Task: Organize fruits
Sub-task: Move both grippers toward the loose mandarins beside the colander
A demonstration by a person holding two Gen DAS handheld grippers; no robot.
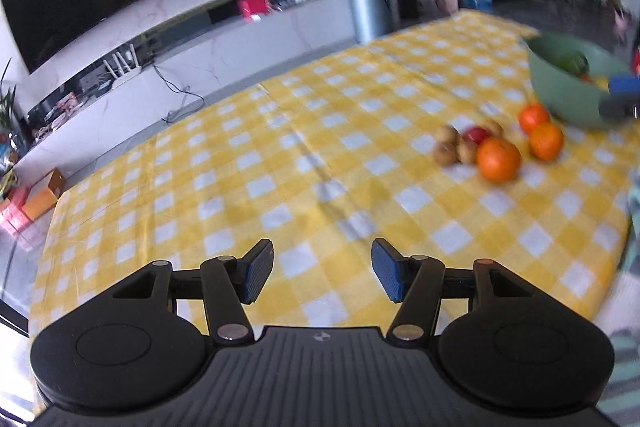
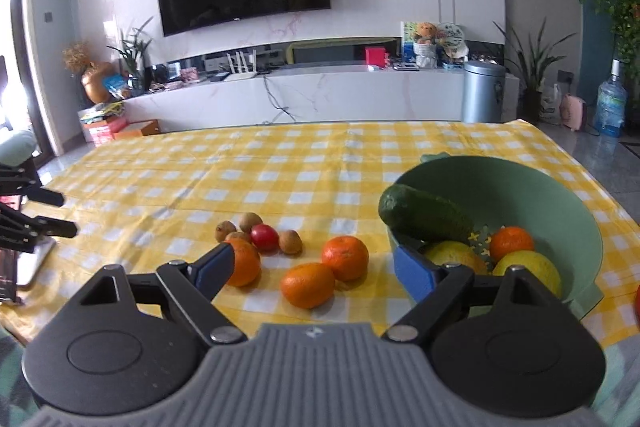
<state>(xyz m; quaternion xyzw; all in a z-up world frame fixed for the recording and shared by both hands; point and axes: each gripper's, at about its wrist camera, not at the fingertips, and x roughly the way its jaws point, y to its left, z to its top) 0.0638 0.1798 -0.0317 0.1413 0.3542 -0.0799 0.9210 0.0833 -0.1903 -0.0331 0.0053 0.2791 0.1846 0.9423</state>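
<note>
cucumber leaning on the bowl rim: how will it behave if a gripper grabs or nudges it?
The cucumber looks stiff and smooth-skinned, so pads may slip unless they close across its width. It lies tilted, one end over the green bowl rim, the other down by the lemons, so a nudge would probably make it roll or slide. Likely fairly heavy for its size.

Right gripper (image 2: pixel 316 269) stands with jaws wide apart, nothing between the pads, above the yellow checked tablecloth (image 2: pixel 240 179). Three oranges (image 2: pixel 307 285) lie loose on the cloth; behind them a red fruit (image 2: pixel 265 237) among four small brown fruits (image 2: pixel 290 241). Green bowl (image 2: pixel 560 195) at right contains a cucumber (image 2: pixel 424 213) leaning on its rim, one orange and two yellow fruits (image 2: pixel 532 267).
</note>
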